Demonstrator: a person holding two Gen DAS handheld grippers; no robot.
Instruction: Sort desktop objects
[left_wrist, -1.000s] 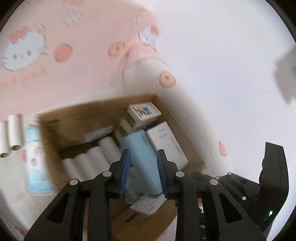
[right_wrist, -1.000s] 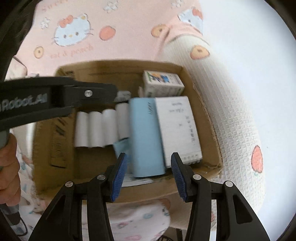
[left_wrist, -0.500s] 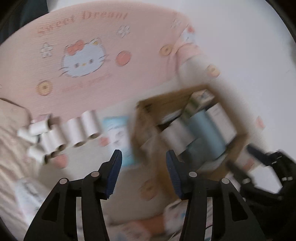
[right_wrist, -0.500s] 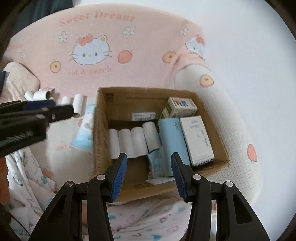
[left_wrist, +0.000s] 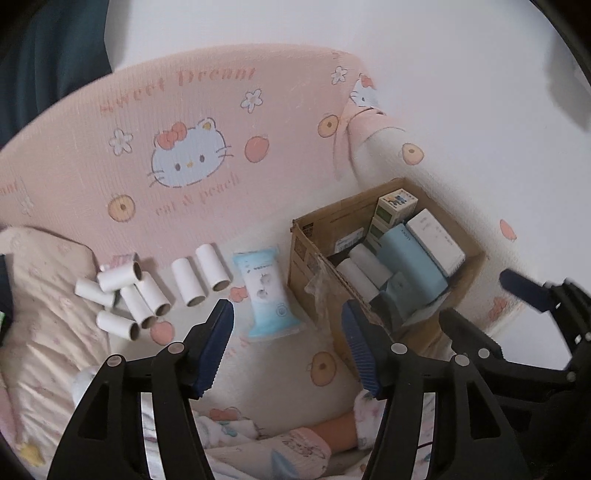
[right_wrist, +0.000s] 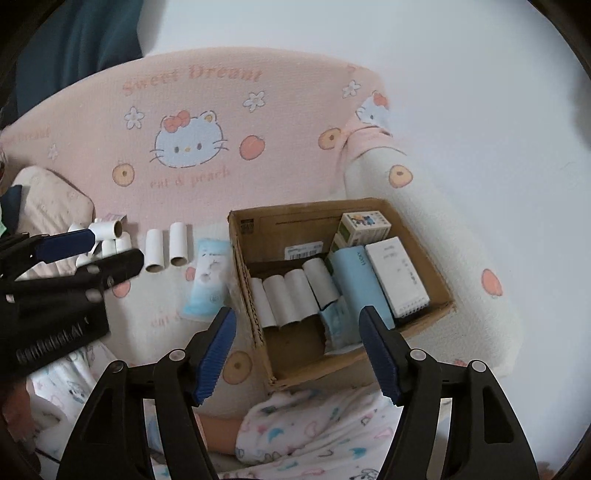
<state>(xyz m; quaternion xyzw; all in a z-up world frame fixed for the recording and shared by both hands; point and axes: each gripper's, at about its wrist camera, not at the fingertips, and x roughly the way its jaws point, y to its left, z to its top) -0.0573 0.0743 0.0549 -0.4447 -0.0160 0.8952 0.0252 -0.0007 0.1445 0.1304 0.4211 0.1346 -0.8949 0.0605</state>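
**While both tongs hang empty, cardboard box sits half filled**

With jaws that have just been opening and nothing between them, the left tongs (left_wrist: 288, 345) hover above the bed near a blue tissue pack (left_wrist: 267, 295). Loose paper tubes (left_wrist: 147, 295) lie beyond and to their left. The right tongs (right_wrist: 297, 350), also parted and empty, hang over the cardboard box (right_wrist: 295, 218) holding tubes and small boxes.

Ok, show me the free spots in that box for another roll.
In the cardboard box, bare floor lies in front of the four white rolls, by the near wall. The right half is crowded: blue pack, white box, small carton.
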